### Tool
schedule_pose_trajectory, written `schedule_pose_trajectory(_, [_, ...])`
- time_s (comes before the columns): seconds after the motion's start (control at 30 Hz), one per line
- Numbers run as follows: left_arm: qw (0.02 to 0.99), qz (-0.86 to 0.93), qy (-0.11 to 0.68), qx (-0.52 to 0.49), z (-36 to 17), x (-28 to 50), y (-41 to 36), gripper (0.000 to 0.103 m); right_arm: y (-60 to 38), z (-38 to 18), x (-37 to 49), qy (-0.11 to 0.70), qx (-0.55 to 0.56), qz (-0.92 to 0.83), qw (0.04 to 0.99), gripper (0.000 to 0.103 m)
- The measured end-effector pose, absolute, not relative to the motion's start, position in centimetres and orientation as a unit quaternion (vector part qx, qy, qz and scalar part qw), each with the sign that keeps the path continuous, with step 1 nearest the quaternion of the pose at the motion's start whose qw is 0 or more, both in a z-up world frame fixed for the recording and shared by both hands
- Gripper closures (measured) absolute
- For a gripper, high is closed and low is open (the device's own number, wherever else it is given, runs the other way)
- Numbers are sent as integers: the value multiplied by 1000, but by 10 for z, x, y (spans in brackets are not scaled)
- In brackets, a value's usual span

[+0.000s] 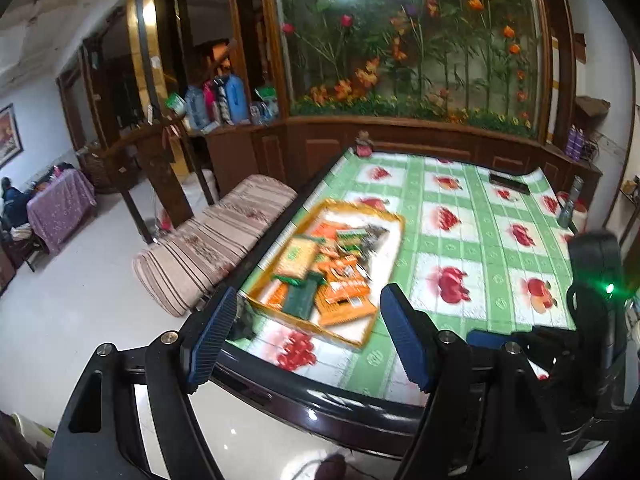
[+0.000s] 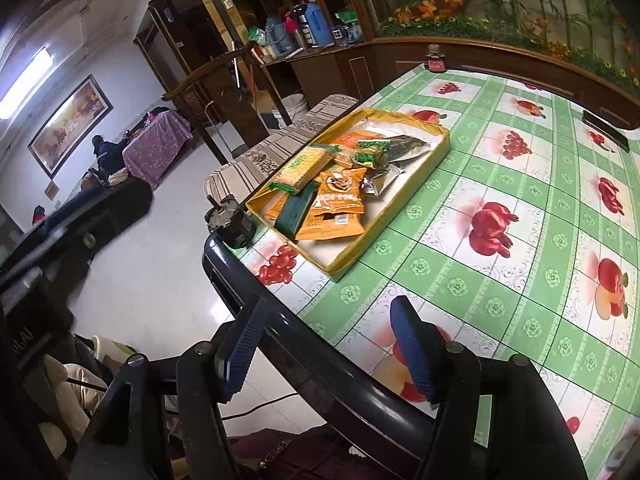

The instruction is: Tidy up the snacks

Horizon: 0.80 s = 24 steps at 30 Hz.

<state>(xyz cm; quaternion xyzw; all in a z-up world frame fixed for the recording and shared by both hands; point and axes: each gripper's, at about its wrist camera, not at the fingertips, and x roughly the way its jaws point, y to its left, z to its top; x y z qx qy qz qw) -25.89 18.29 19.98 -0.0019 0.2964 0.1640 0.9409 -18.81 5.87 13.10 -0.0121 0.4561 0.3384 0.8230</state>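
My left gripper (image 1: 310, 336) hangs over the near edge of the table (image 2: 500, 184), jaws apart with nothing between the blue pads. My right gripper (image 2: 332, 348) is over the same edge, jaws likewise parted and empty — no pad touches anything. The tray (image 2: 420, 160), yellow-walled with a white floor, lies on the table's green fruit-print cloth near the table's left near corner, well ahead of both grippers. The snacks (image 2: 332, 188) sit heaped inside the tray: orange packets toward its near end, a dark green packet at its near left, a long yellow biscuit pack along its left side, silver wrappers toward its far right. The tray's near right portion shows bare white floor. A small dark device (image 2: 234, 224) stands on the table corner, just left of the tray's near end. A dark flat object (image 2: 604, 130) lies toward the table's far right side, well apart from the tray. The left view is blurred; packet labels cannot be read.
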Motion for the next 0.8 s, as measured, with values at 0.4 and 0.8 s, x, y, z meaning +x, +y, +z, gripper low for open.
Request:
schedule_pose_trajectory(0.4, [960, 256, 101, 55, 236, -323, 173, 0, 76, 136, -200, 435, -34, 358, 826, 37])
schedule_pose_trajectory(0.8, [933, 221, 284, 20, 186, -271, 185, 0, 82, 123, -204, 446, -56, 357, 819, 36])
